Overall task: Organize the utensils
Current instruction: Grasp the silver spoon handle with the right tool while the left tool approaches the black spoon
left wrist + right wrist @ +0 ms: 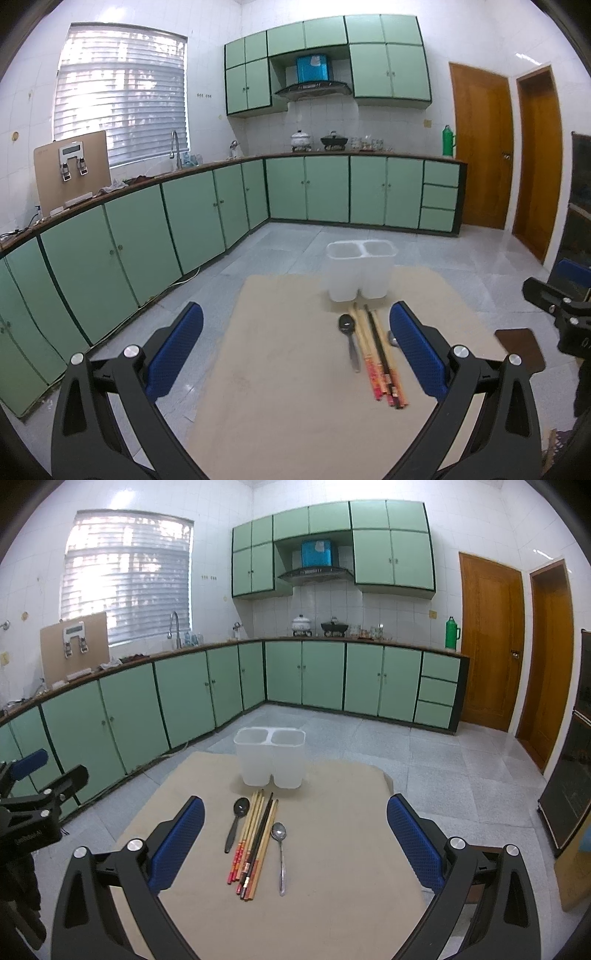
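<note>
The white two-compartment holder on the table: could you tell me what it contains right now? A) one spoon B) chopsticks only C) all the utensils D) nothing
D: both compartments of the white holder look empty, while the chopsticks, black spoon and metal spoon lie flat on the table in front of it.

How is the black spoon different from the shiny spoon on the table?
The black spoon is dark all over; the silver spoon is shiny metal. The black spoon lies left of the chopsticks, the silver spoon right of them, nearer the camera. Both lie flat, bowls pointing toward the white holder, and neither is held.
</note>
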A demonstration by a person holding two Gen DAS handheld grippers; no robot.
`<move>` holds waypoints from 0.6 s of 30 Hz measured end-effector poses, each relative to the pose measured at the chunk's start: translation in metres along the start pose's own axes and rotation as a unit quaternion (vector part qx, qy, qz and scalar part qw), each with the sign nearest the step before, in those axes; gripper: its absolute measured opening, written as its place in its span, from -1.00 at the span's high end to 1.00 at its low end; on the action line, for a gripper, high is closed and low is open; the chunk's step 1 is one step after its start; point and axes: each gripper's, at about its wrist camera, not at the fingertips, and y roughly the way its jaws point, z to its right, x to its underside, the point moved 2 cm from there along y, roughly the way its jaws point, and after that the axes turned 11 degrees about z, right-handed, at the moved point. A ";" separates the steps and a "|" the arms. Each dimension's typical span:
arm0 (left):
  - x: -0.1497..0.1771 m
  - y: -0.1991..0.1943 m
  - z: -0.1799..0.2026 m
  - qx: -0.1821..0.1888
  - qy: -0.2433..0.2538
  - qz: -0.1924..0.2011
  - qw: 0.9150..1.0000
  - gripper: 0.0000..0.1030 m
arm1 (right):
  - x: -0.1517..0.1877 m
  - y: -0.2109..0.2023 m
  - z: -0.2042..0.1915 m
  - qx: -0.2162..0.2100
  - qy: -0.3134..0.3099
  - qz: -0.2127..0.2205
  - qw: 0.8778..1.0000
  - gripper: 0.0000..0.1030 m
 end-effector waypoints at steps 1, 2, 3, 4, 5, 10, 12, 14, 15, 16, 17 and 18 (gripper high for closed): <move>0.004 0.011 -0.002 -0.003 0.002 -0.007 1.000 -0.90 | 0.002 0.010 0.001 -0.002 0.000 -0.008 1.000 -0.88; 0.008 0.023 -0.004 -0.007 0.005 -0.015 1.000 -0.90 | 0.005 0.021 0.002 -0.003 -0.002 -0.016 1.000 -0.88; 0.011 0.032 -0.005 -0.010 0.008 -0.021 1.000 -0.90 | 0.010 0.037 0.002 -0.004 -0.005 -0.030 1.000 -0.88; 0.014 0.044 -0.006 -0.012 0.011 -0.029 0.999 -0.90 | 0.015 0.050 0.002 -0.007 -0.007 -0.042 0.999 -0.88; 0.018 0.055 -0.007 -0.015 0.014 -0.039 0.999 -0.90 | 0.021 0.065 0.002 -0.012 -0.008 -0.057 0.998 -0.88; 0.047 0.120 -0.009 -0.022 0.029 -0.099 0.994 -0.90 | 0.062 0.139 0.004 -0.043 -0.002 -0.141 0.989 -0.68; 0.062 0.141 -0.010 -0.023 0.029 -0.127 0.991 -0.90 | 0.078 0.164 0.006 -0.043 0.001 -0.170 0.984 -0.55; 0.076 0.159 -0.009 -0.025 0.026 -0.149 0.988 -0.90 | 0.095 0.187 0.005 -0.047 0.000 -0.199 0.979 -0.43; 0.080 0.165 -0.010 -0.026 0.027 -0.153 0.988 -0.90 | 0.104 0.198 0.004 -0.054 0.000 -0.215 0.975 -0.30; 0.084 0.170 -0.008 -0.026 0.030 -0.157 0.987 -0.90 | 0.109 0.203 0.004 -0.058 0.000 -0.224 0.973 -0.25; 0.086 0.173 -0.007 -0.026 0.032 -0.159 0.986 -0.90 | 0.116 0.209 0.003 -0.060 -0.001 -0.234 0.970 -0.15; 0.091 0.177 -0.006 -0.025 0.034 -0.165 0.985 -0.90 | 0.121 0.215 0.002 -0.062 -0.002 -0.242 0.968 -0.06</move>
